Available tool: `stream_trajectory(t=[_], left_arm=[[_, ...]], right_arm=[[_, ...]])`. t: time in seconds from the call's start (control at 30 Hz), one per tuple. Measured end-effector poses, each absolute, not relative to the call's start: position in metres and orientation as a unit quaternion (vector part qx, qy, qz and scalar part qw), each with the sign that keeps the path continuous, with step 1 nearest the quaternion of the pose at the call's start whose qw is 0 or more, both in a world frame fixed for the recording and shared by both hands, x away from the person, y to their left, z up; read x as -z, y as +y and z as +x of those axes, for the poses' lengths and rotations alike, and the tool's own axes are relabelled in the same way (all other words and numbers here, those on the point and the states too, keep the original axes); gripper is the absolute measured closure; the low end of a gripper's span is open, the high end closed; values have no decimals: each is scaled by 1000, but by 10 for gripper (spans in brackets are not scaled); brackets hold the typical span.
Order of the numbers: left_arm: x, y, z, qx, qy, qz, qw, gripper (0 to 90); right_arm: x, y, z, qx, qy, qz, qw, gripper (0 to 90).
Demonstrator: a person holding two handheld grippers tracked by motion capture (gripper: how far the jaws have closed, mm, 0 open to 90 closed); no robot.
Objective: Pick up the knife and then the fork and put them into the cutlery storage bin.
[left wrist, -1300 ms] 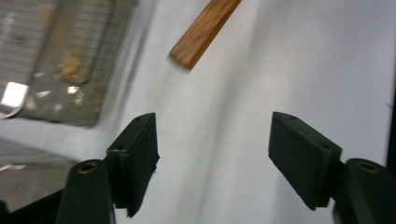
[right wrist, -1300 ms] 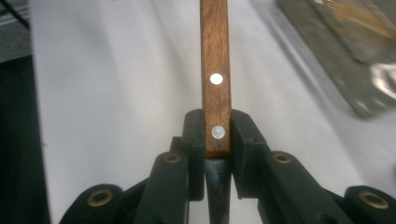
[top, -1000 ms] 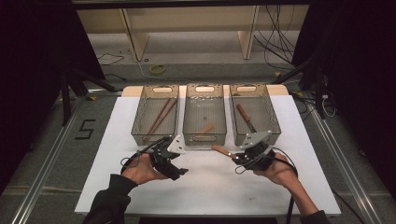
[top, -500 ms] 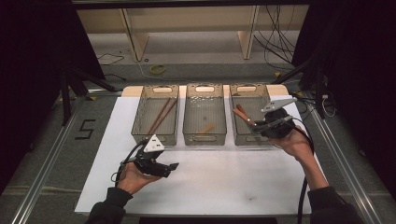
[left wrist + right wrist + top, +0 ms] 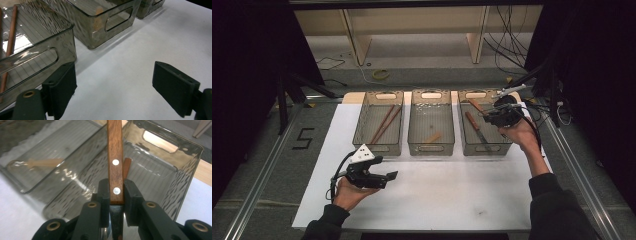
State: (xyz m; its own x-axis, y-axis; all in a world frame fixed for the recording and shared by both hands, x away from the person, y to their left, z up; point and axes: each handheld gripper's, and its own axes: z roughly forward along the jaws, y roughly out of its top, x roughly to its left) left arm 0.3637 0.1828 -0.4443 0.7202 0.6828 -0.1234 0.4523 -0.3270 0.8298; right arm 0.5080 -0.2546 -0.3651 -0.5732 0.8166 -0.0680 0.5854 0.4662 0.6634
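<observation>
The right gripper (image 5: pixel 116 192) had its jaws clamped on the knife's (image 5: pixel 115 157) riveted wooden handle, held over the right-hand bin (image 5: pixel 507 146). Stiff and light I'd guess, and the wood gave better purchase than slick blade steel would. Another knife (image 5: pixel 473 122) lay inside that bin. The left gripper (image 5: pixel 384 177) sat spread wide with nothing in it, over the counter (image 5: pixel 437 190) well left of that bin.

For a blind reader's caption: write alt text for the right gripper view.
The right gripper has its two black jaws shut on the brown wooden knife handle with two silver rivets, held above the clear ribbed plastic bin. A second brown wooden handle lies in that bin.
</observation>
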Motion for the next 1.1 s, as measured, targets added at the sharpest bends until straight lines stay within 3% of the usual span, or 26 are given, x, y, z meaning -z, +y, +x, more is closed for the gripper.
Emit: stream_trajectory(t=[0.63,0.67,0.73,0.83,1.0,1.1], left_arm=[[448,186,358,-126,353,801,467,187],[448,186,358,-126,354,801,467,186],[448,187,358,-124,355,799,469,184],[449,188,358,-123,354,799,469,183],[448,189,357,-121,357,793,478,181],[448,191,357,-116,361,791,481,181]], right_arm=[[396,-241,555,-251,823,479,175,767],[398,-240,555,-251,823,479,171,745],[401,-238,556,-249,823,481,169,596],[397,-235,553,-256,823,477,170,486],[387,-237,537,-313,806,474,165,347],[385,-240,518,-352,798,464,156,312]])
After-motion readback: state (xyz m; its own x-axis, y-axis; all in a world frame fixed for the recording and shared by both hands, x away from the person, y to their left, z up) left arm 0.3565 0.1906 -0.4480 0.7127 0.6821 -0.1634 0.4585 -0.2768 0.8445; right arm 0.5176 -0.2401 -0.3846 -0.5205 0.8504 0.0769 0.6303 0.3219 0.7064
